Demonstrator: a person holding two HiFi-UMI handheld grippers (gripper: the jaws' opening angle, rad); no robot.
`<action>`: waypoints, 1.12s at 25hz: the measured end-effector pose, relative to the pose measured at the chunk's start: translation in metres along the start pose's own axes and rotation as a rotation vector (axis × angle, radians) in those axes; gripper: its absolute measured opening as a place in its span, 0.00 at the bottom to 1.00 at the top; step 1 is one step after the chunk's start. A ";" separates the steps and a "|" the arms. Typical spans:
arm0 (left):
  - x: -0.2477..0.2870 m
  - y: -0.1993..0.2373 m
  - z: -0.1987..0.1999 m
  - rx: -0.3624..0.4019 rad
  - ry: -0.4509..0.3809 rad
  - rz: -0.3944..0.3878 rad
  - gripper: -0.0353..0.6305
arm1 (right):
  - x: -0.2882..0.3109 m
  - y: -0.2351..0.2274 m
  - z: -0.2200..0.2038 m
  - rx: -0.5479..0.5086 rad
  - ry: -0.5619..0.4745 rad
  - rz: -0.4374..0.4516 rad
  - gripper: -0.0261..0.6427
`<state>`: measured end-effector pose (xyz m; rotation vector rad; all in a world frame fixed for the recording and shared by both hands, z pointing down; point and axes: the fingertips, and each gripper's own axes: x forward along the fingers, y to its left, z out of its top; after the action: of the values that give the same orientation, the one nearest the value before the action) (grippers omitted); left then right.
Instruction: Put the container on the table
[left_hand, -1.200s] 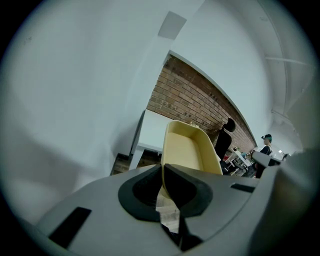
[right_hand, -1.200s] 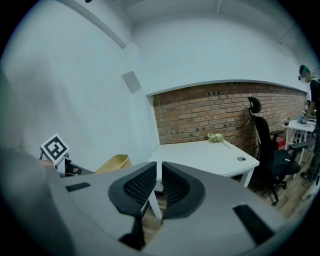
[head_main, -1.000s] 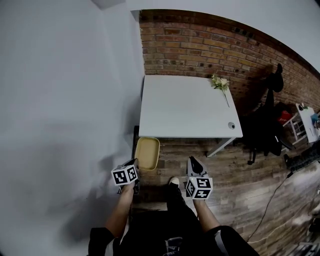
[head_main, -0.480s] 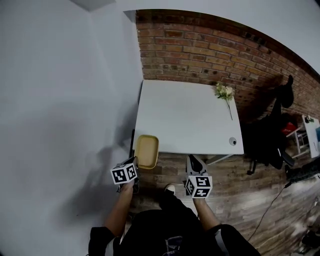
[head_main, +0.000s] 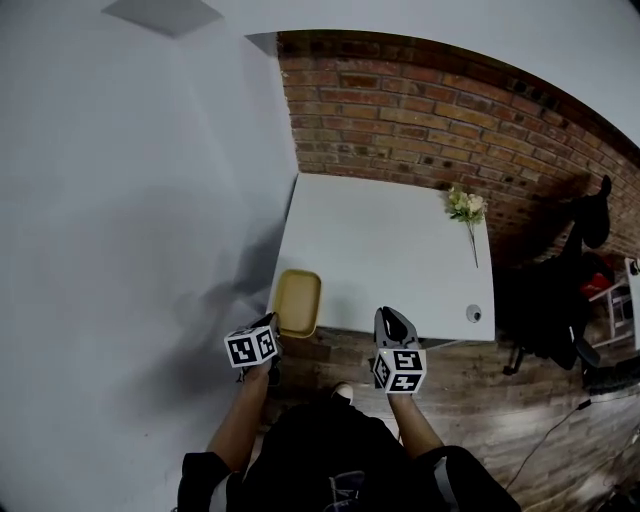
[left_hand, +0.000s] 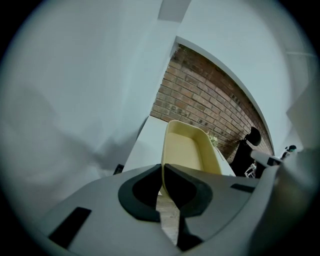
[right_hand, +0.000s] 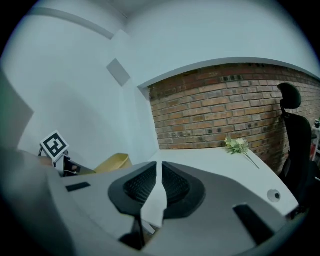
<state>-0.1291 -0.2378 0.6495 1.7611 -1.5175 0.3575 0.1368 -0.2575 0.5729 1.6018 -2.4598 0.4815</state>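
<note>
Left gripper (left_hand: 163, 172) clamped on near rim of yellow container (left_hand: 187, 152), white table (left_hand: 144, 144) beyond, brick wall (left_hand: 200, 100) behind

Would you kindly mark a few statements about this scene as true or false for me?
1. The left gripper is shut on the rim of the yellow container. True.
2. The right gripper holds the flower. False: its jaws are together on nothing, and the flower lies on the table near the brick wall.
3. The table is white and stands against the brick wall. True.
4. The container is filled with things. False: the left gripper view shows it empty inside.
</note>
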 end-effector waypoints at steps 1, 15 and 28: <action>0.001 0.000 0.003 0.002 0.000 0.006 0.09 | 0.004 -0.002 0.002 0.002 -0.001 0.005 0.08; 0.030 -0.011 0.023 0.006 0.014 0.017 0.09 | 0.017 -0.028 0.007 0.038 0.001 -0.006 0.08; 0.090 0.001 0.072 -0.005 0.010 -0.010 0.09 | 0.080 -0.039 0.025 -0.003 0.023 -0.010 0.08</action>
<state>-0.1266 -0.3519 0.6608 1.7601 -1.5013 0.3571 0.1402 -0.3498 0.5813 1.5974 -2.4340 0.4921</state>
